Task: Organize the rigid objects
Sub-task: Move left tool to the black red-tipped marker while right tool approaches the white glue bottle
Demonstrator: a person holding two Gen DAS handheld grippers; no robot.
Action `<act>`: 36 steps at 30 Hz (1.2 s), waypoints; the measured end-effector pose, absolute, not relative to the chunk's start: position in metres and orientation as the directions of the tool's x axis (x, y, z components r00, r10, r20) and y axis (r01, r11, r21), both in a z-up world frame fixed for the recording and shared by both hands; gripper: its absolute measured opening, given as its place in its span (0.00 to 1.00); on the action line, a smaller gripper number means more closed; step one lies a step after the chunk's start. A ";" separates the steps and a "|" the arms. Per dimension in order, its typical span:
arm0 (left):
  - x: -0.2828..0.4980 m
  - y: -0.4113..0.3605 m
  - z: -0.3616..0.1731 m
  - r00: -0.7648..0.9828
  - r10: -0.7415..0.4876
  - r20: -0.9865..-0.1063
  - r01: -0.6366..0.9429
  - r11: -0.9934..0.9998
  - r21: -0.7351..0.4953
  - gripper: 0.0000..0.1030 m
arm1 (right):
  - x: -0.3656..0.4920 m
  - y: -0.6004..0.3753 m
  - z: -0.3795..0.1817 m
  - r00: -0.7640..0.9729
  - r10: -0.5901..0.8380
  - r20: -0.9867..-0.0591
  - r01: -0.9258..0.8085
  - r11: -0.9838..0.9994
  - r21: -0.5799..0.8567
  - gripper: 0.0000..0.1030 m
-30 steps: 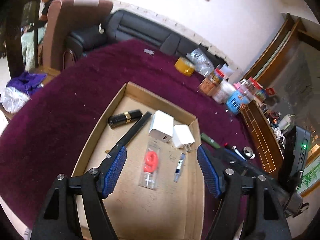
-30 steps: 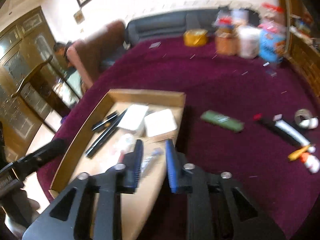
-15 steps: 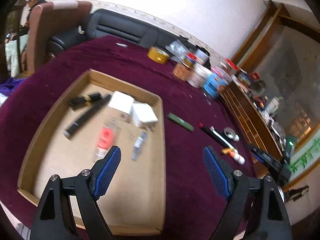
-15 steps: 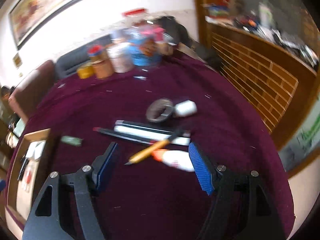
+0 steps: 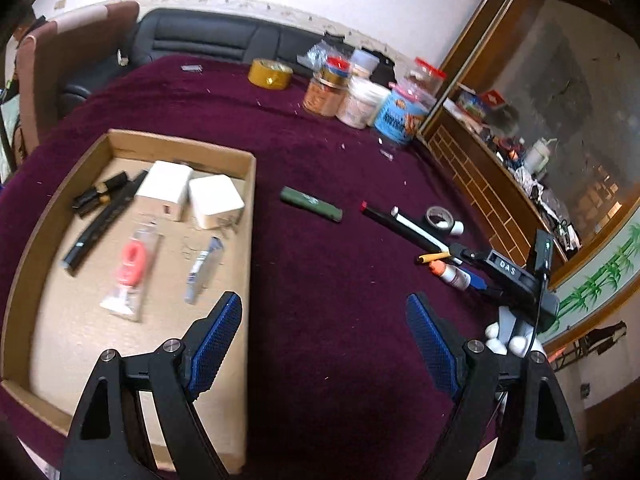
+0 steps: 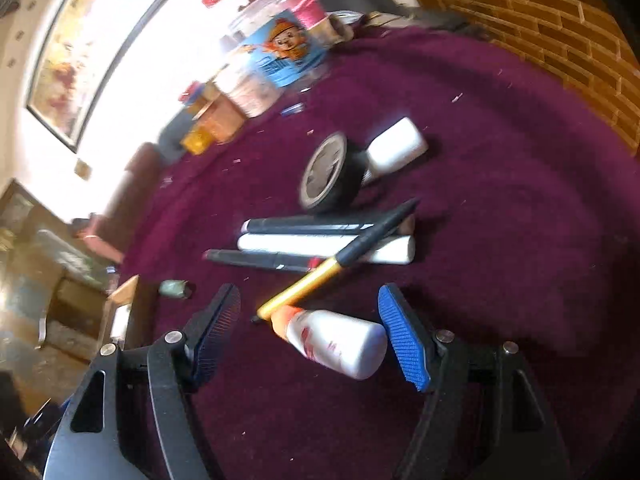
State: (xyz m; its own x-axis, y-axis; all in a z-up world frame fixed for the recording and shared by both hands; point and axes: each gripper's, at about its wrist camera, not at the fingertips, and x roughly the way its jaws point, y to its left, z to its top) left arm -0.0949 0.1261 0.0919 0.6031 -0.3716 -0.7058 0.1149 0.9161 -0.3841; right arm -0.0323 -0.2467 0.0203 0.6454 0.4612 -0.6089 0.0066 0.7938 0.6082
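Note:
A shallow cardboard tray [image 5: 251, 216] lies on the purple cloth and holds two white chargers [image 5: 216, 201], black pens, a red packet and a small tube. My left gripper [image 5: 324, 340] is open and empty beside the tray's right edge. A green stick [image 5: 311, 204] lies loose on the cloth. My right gripper [image 6: 310, 330] is open, its jaws on either side of a small white bottle with an orange cap [image 6: 336, 342]. Just beyond lie a yellow-black pen [image 6: 340, 262], a white marker [image 6: 324, 246], black pens, a tape roll [image 6: 330, 172] and a white cylinder [image 6: 396, 146].
Jars and a blue snack can [image 5: 400, 114] stand at the cloth's far edge with a yellow tape roll [image 5: 270, 74]. A brick-patterned wooden cabinet [image 5: 492, 184] runs along the right. A black sofa [image 5: 208, 42] and a brown chair stand behind.
My left gripper has swung from over the tray to the cloth at its right. My right gripper has opened, moved right from the tray and come down around the white bottle.

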 end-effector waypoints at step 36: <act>0.007 -0.059 0.066 0.402 -0.367 -0.839 0.639 0.769 -0.030 0.24 | -0.045 -0.297 0.013 0.722 0.420 -0.551 0.128 0.700 0.702 0.69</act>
